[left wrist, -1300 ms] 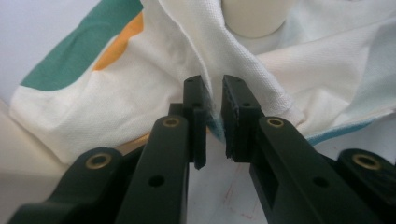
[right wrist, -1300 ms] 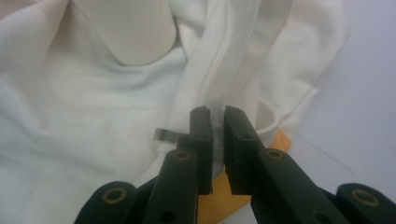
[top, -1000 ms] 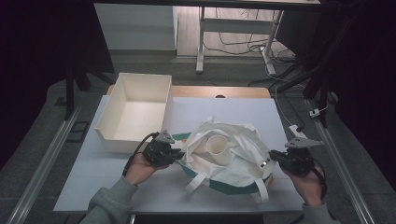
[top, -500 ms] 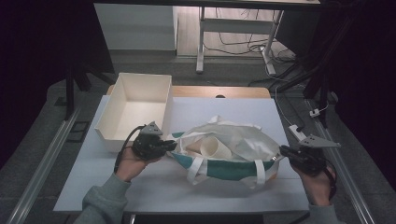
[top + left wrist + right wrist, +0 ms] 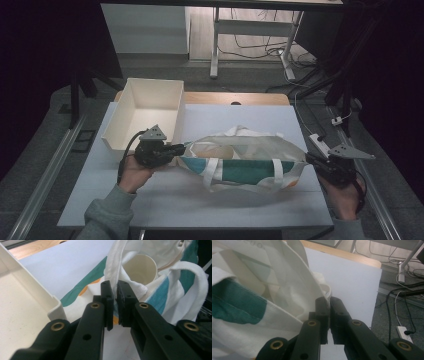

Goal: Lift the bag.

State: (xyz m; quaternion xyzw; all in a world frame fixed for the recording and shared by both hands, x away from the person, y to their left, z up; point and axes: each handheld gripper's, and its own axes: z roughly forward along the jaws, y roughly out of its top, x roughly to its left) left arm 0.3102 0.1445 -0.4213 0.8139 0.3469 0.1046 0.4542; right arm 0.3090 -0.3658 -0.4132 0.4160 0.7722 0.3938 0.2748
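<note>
A white cloth tote bag [image 5: 250, 156] with teal stripes hangs stretched between my two grippers just above the white table [image 5: 240, 117]. My left gripper [image 5: 181, 148] is shut on the bag's left rim; in the left gripper view the jaws [image 5: 114, 290] pinch a fold of white fabric [image 5: 112, 262]. A cream paper cup [image 5: 140, 270] lies inside the bag's open mouth. My right gripper [image 5: 308, 157] is shut on the bag's right rim, where its jaws [image 5: 328, 305] clamp the cloth edge [image 5: 294, 282]. The bag's handles [image 5: 212, 172] dangle down the front.
An empty white box [image 5: 177, 107] stands at the table's back left, its corner [image 5: 55, 307] close beside my left gripper. A wooden strip [image 5: 235, 97] runs along the far edge. Cables and a power strip [image 5: 404, 331] lie on the floor to the right.
Both hands moved apart and a little upward. The bag went from a slumped heap on the table to a long shape pulled taut between the grippers.
</note>
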